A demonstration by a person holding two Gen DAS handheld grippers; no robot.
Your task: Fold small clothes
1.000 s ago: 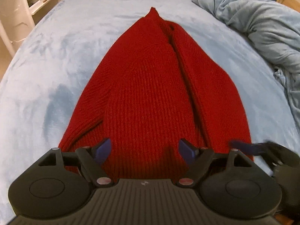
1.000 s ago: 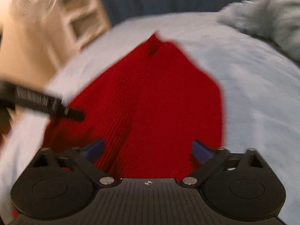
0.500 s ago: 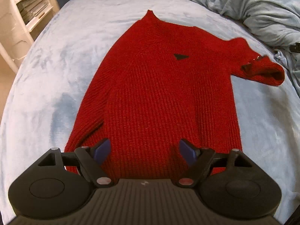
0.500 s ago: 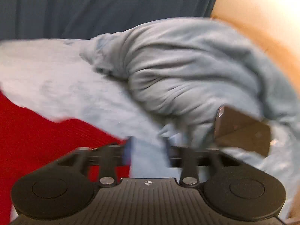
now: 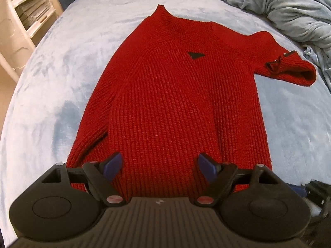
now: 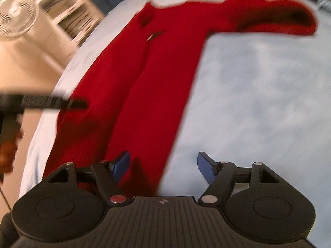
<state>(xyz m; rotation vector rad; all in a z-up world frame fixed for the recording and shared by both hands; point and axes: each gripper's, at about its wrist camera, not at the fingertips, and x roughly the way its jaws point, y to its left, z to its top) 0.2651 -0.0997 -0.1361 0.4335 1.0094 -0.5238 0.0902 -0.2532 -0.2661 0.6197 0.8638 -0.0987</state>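
Red sweater (image 5: 175, 103) flat on bed (image 5: 51, 93) — left hand-held gripper (image 5: 159, 165) wide, empty — right hand-held gripper (image 6: 163, 165) opening, empty

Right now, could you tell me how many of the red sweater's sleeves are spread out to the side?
1: the right sleeve lies stretched toward the crumpled blanket. The left sleeve lies along the body of the red sweater.
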